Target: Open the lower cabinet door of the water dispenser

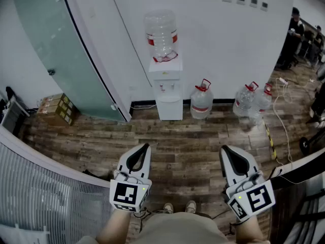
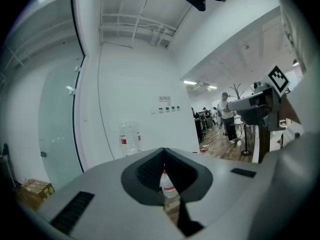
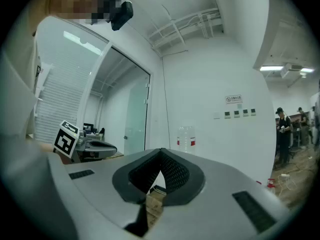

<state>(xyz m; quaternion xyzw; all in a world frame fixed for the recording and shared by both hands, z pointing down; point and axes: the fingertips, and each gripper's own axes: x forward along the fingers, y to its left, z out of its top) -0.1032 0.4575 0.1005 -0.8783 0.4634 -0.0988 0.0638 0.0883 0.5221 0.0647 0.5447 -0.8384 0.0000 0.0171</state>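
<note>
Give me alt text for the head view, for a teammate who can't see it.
A white water dispenser with a bottle on top stands against the far wall, its lower door apparently closed. The left gripper and right gripper are in the foreground, shut, empty and far short of it. To its right stand spare bottles.

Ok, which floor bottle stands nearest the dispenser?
The bottle right beside the dispenser; the other two stand together farther right.
</note>
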